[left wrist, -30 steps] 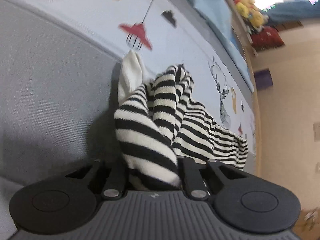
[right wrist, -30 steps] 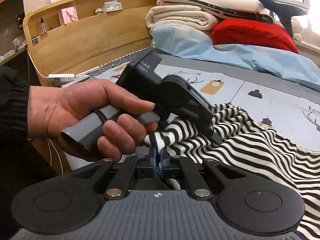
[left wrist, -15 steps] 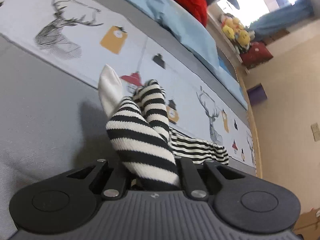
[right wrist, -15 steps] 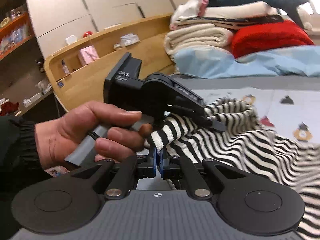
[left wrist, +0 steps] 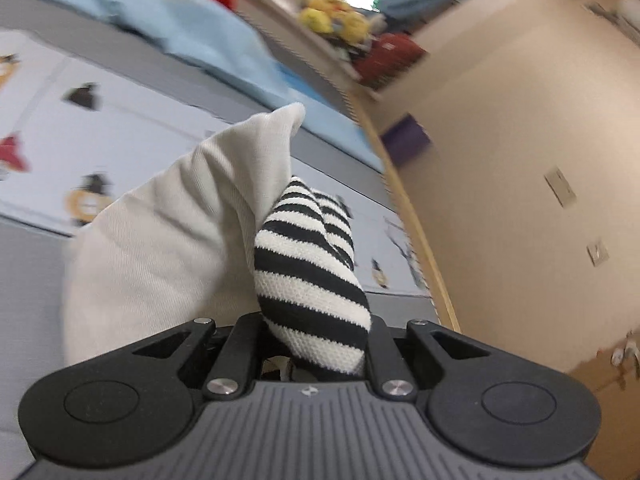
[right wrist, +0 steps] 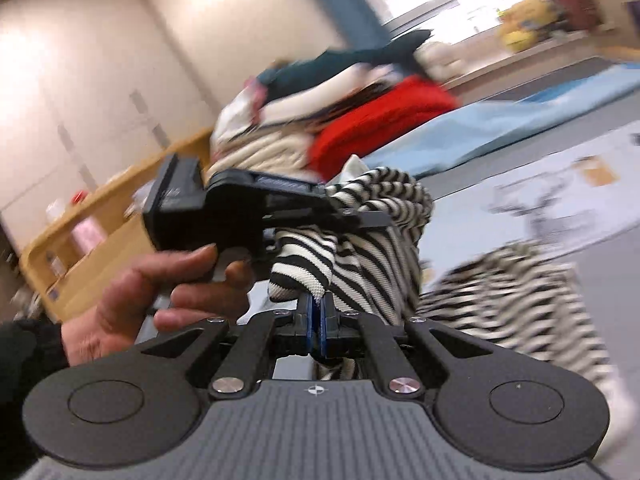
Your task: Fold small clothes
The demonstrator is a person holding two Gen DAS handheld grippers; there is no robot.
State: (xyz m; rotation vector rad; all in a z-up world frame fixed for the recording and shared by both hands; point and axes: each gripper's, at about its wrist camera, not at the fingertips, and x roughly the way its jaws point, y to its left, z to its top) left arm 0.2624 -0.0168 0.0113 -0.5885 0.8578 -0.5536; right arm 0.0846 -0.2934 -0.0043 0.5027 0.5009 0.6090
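Both claws now carry the striped garment [right wrist: 384,248] up off the bed [left wrist: 168,128], where a second ago most of it lay spread on the printed bedspread. The left claw [left wrist: 316,344] is clamped on a thick bunch of the black-and-white knit, with a cream inner layer [left wrist: 172,240] ballooning up beside the stripes and filling far more of its view than before. The bedspread has dropped away and the beige wall [left wrist: 520,160] fills the right half, so this claw has swung up and rolled. The right claw [right wrist: 318,320] has its blue pads pinched tight on a narrow striped edge, and in its view the person's hand [right wrist: 160,292] grips the left tool just ahead, the two claws close together with cloth bridging them. The pile of folded bedding and the red cushion [right wrist: 380,120] behind now sit tilted and smeared, which speaks of a fast sweep. Most of the garment hangs between and below the claws; its lower part, at the right of that view, trails down toward the bed, though blur hides whether it touches. This reads as a lift and shake to open the garment out rather than a fold. No crease has been laid yet, and the piece must settle flat again before folding can begin.
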